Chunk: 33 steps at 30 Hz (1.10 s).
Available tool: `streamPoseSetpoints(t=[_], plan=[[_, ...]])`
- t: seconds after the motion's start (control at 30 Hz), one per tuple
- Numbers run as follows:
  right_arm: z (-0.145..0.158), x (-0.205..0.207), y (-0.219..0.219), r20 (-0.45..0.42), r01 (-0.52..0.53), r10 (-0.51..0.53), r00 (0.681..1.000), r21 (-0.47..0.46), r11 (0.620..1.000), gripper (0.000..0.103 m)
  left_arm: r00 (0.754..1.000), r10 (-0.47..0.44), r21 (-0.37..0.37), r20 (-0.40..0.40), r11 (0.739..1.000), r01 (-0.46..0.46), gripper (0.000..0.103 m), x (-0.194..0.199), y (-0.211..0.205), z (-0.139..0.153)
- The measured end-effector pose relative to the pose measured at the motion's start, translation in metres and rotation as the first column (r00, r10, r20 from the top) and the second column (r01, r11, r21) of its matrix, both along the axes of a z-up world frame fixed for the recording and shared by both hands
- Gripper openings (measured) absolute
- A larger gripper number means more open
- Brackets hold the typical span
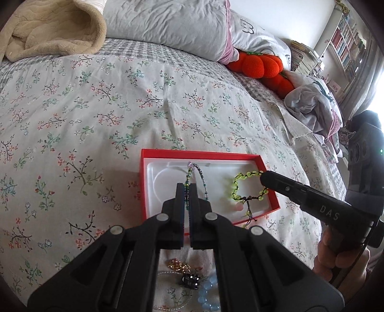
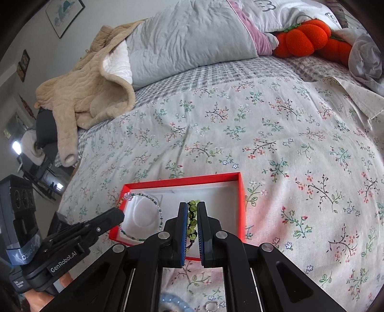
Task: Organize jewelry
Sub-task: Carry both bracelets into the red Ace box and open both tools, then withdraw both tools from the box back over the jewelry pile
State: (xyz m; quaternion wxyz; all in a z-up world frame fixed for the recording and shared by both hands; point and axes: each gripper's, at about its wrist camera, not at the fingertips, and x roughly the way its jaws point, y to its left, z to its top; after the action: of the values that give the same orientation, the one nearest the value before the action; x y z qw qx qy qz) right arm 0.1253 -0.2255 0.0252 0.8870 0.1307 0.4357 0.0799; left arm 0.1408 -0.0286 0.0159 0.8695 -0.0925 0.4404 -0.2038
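Loose jewelry [image 1: 189, 283] lay on the floral sheet [image 1: 96, 120] nearest the camera, under the left gripper [image 1: 187, 192]. That gripper was clamped on a dark beaded necklace [image 1: 200, 175], whose loop hung into the red box [image 1: 148, 192]. Beside it, the right gripper [image 2: 192, 211] was pinched shut on a green beaded bracelet [image 2: 192, 216] over the same box. Pillows [image 1: 168, 21] sat beyond.
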Motion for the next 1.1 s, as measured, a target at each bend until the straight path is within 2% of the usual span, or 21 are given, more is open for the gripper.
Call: streamPoseSetpoints(t=[0.17,0.23,0.33,0.47,0.57,0.6,0.63,0.7,0.73,0.83,1.0,1.1], plan=[[-0.005,0.001,-0.002,-0.020,-0.002,0.002,1.000,-0.028,1.000,0.009,1.000,0.020,0.038,-0.010,0.999,-0.020,0.004,0.004,0.000,-0.005],[-0.004,0.001,-0.003,-0.030,-0.010,0.009,1.000,-0.027,1.000,0.011,1.000,0.024,0.044,-0.007,0.999,-0.024,0.006,0.003,-0.001,-0.003],[0.001,-0.003,-0.001,-0.042,-0.033,0.032,0.999,-0.033,0.999,0.012,1.000,0.015,0.057,0.003,0.998,-0.016,0.020,-0.003,-0.003,0.004],[0.010,-0.014,0.000,-0.036,-0.045,0.044,0.998,-0.036,0.998,0.013,1.000,0.009,0.085,0.019,0.996,-0.010,0.032,-0.014,-0.002,0.013],[0.014,-0.023,0.000,-0.034,-0.051,0.050,0.998,-0.038,0.998,0.016,1.000,0.006,0.115,0.023,0.993,-0.008,0.047,-0.023,0.000,0.017],[0.015,-0.026,0.000,-0.036,-0.055,0.054,0.998,-0.036,0.998,0.018,1.000,0.003,0.128,0.024,0.992,-0.006,0.050,-0.027,0.001,0.018],[0.015,-0.030,0.001,-0.040,-0.058,0.057,0.998,-0.036,0.998,0.024,1.000,0.000,0.139,0.024,0.990,-0.003,0.052,-0.030,0.002,0.019],[0.014,-0.037,0.001,-0.043,-0.065,0.064,0.997,-0.037,0.997,0.042,1.000,-0.005,0.157,0.017,0.988,0.003,0.054,-0.036,0.005,0.019],[0.014,-0.041,0.001,-0.041,-0.068,0.067,0.997,-0.038,0.997,0.059,1.000,-0.008,0.167,0.012,0.986,0.006,0.058,-0.039,0.007,0.017],[0.011,-0.051,0.004,-0.056,-0.093,0.090,0.994,-0.053,0.994,0.062,1.000,-0.009,0.201,0.007,0.980,0.007,0.068,-0.047,0.012,0.013],[0.005,-0.067,0.008,-0.072,-0.125,0.119,0.990,-0.084,0.989,0.062,1.000,-0.013,0.232,-0.016,0.973,0.016,0.076,-0.060,0.021,0.002],[0.000,-0.077,0.009,-0.077,-0.133,0.126,0.989,-0.093,0.987,0.066,0.999,-0.015,0.247,-0.029,0.969,0.022,0.079,-0.066,0.025,-0.005]])
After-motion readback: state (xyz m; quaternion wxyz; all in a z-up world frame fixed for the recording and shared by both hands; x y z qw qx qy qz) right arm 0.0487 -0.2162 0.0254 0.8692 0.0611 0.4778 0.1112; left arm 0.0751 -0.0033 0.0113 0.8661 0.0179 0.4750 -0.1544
